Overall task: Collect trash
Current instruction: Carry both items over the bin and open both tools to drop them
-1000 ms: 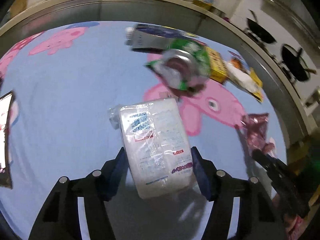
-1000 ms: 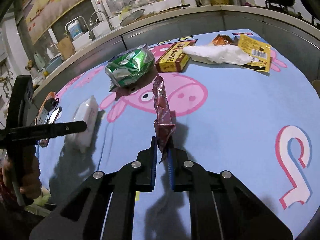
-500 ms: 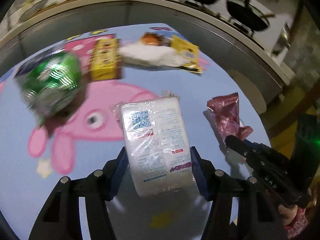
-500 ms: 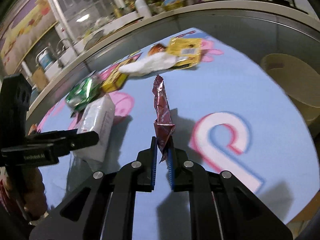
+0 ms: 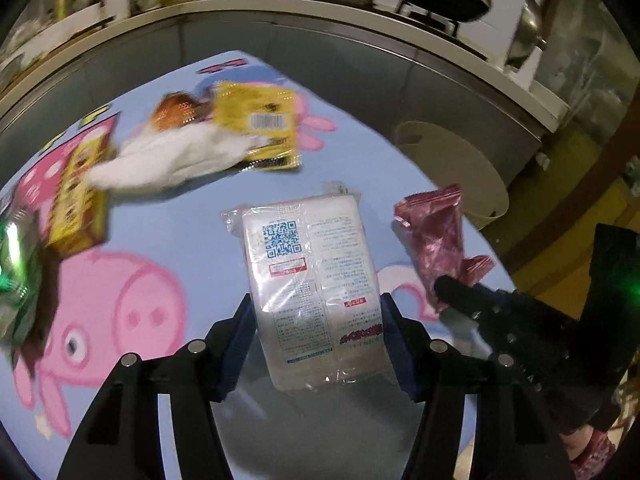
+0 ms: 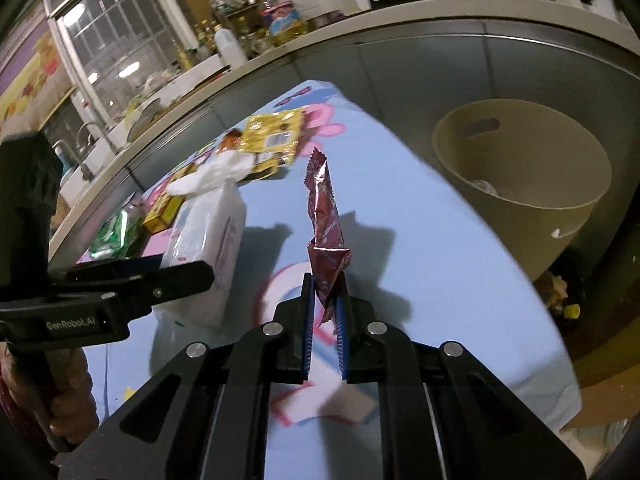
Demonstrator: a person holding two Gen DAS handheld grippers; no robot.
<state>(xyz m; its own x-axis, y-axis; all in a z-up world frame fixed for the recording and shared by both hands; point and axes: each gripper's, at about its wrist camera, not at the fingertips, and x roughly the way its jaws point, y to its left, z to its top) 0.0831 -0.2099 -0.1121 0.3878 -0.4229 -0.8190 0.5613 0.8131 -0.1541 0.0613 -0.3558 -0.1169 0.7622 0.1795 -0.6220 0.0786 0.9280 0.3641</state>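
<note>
My left gripper (image 5: pixel 316 316) is shut on a white plastic-wrapped tissue pack (image 5: pixel 312 280), held above the blue cartoon tablecloth (image 5: pixel 200 208). The same tissue pack (image 6: pixel 208 236) shows at the left of the right wrist view, in the left gripper (image 6: pixel 192 276). My right gripper (image 6: pixel 325 296) is shut on the lower end of a dark red snack wrapper (image 6: pixel 322 208), which stands upright. That red wrapper (image 5: pixel 436 236) and the right gripper (image 5: pixel 444 286) appear to the right in the left wrist view. A beige bin (image 6: pixel 520 168) stands beyond the table's right edge.
On the table's far side lie a yellow packet (image 5: pixel 260 128), a crumpled white tissue (image 5: pixel 172 160), an orange wrapper (image 5: pixel 172 110), a yellow box (image 5: pixel 80 196) and a crushed green can (image 5: pixel 16 264). A kitchen counter (image 6: pixel 360 28) with pans and bottles runs behind. The beige bin (image 5: pixel 452 168) holds some scraps.
Both grippers have swung to the right across the table with their loads, toward the table's edge and the beige bin, which has come into view. Both grips are unchanged.
</note>
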